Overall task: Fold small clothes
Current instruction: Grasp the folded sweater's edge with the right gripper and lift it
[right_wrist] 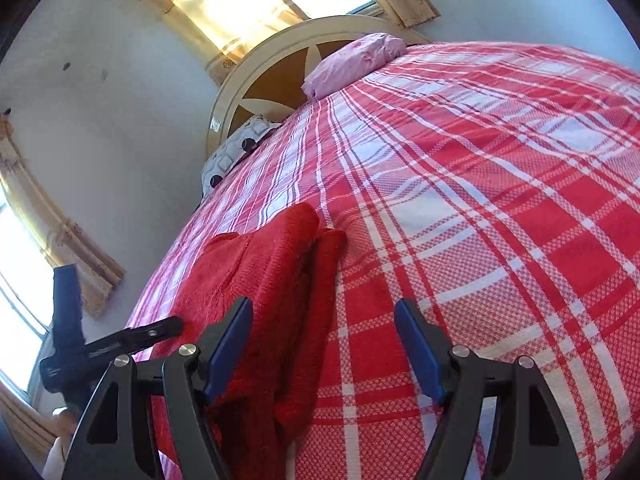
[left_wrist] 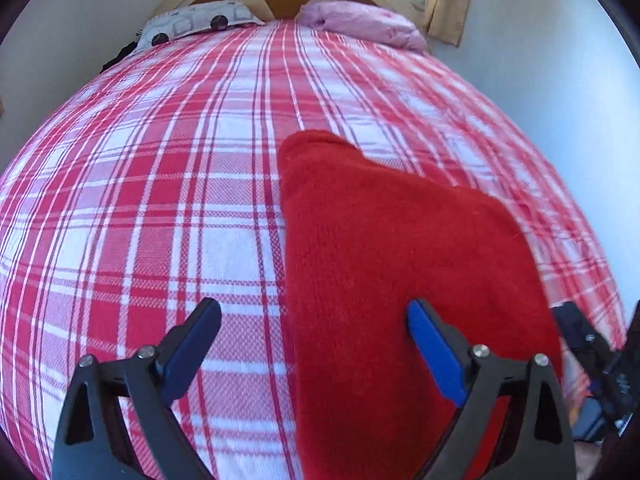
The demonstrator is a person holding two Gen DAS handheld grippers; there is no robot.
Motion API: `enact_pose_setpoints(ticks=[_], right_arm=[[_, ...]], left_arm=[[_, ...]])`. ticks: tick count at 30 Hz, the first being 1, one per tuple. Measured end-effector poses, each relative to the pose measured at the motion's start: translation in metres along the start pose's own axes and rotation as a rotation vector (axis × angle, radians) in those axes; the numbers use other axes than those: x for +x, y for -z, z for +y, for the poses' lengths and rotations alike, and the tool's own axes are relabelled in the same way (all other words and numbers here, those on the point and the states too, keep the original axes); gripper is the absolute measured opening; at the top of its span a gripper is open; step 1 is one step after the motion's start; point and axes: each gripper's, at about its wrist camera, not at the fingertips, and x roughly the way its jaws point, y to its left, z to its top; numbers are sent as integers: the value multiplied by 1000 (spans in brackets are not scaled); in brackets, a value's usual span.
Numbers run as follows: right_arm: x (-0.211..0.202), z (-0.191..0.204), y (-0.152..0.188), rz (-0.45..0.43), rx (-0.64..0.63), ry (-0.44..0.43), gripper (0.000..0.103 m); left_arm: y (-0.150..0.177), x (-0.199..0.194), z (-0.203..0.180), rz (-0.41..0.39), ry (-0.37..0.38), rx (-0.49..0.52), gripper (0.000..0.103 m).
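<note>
My left hand-held gripper (left_wrist: 314,332) is spread wide, holding nothing. Red garment (left_wrist: 392,248) lies on the bed (left_wrist: 140,184), looks partly folded w/ layers doubled; prob. one more fold left. Right hand-held gripper (right_wrist: 323,330) also wide, empty.

Plain red knit garment (left_wrist: 380,248) on a red-and-white plaid bedspread (left_wrist: 160,200); pink pillow (left_wrist: 360,24), grey circle-print pillow (left_wrist: 192,24).
</note>
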Motion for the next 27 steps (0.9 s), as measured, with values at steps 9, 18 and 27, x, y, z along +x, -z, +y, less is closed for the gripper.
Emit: enact_pose_setpoints(ticks=[9,18,27], right_arm=[[7,-3,-3,36,28,1,74],[48,21,-17,117,-14,4,74],[53,15,-8,127,-8,-11,74]], left_arm=[[4,7,0,2,12,-14,98],[3,13,1,15,38,-17,99],[6,24,12,47,113,-78,103]])
